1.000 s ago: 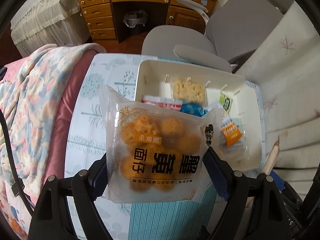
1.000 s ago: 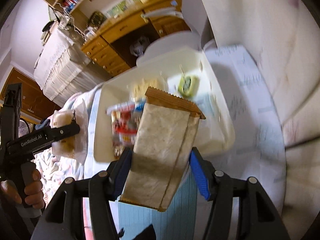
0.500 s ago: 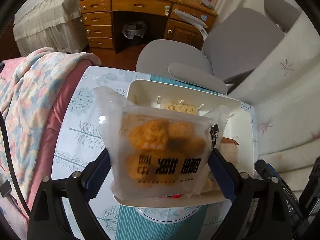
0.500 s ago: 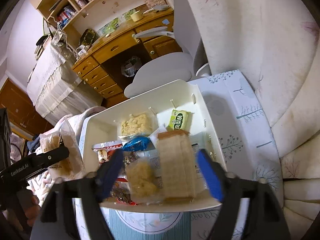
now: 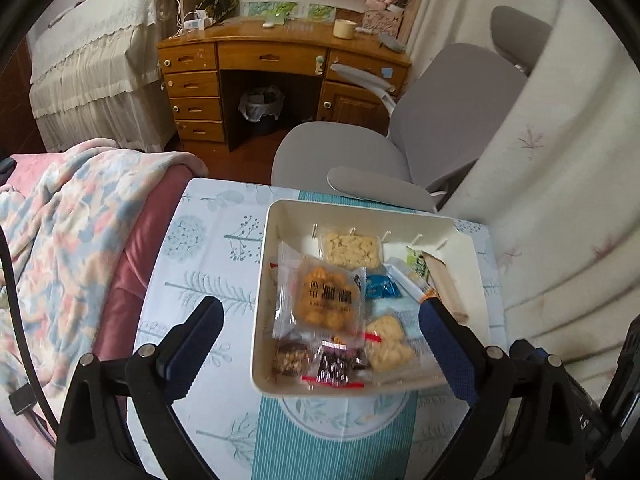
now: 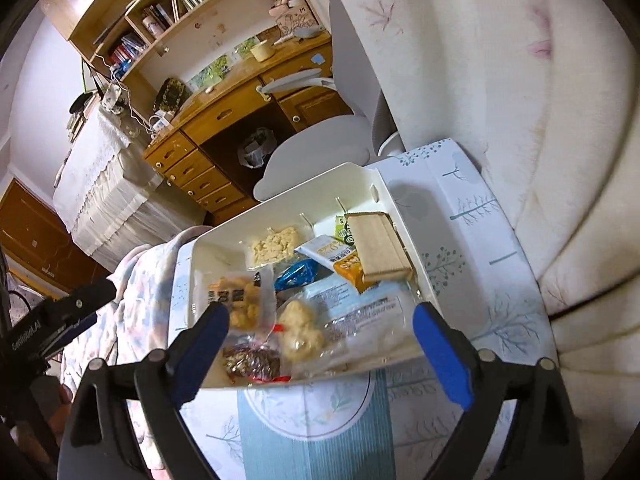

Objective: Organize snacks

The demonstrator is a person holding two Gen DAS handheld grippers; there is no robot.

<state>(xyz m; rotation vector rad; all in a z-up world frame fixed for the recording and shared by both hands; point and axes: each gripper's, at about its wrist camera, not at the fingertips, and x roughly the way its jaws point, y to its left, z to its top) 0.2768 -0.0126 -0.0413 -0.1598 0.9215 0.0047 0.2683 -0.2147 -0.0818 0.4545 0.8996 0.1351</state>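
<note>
A white tray [image 5: 260,280] on the small table holds several snack packets. A clear bag of orange puffs [image 5: 324,300] lies at its left side, also in the right wrist view [image 6: 240,300]. A brown paper packet [image 6: 378,250] lies at the tray's right side, also in the left wrist view [image 5: 444,284]. My left gripper [image 5: 320,344] is open and empty, above the tray's near edge. My right gripper [image 6: 320,344] is open and empty over the tray's front. The left gripper also shows at the left of the right wrist view [image 6: 68,312].
The table [image 5: 208,256] has a patterned cloth with a teal runner [image 5: 332,440]. A grey chair [image 5: 360,152] stands behind it, a wooden desk [image 5: 280,64] further back. A bed with a floral blanket [image 5: 60,220] lies left, a cream sofa [image 6: 540,120] right.
Both grippers opened and let go: the orange puffs bag and the brown packet now lie in the tray. Both grippers pulled back and up from the tray.
</note>
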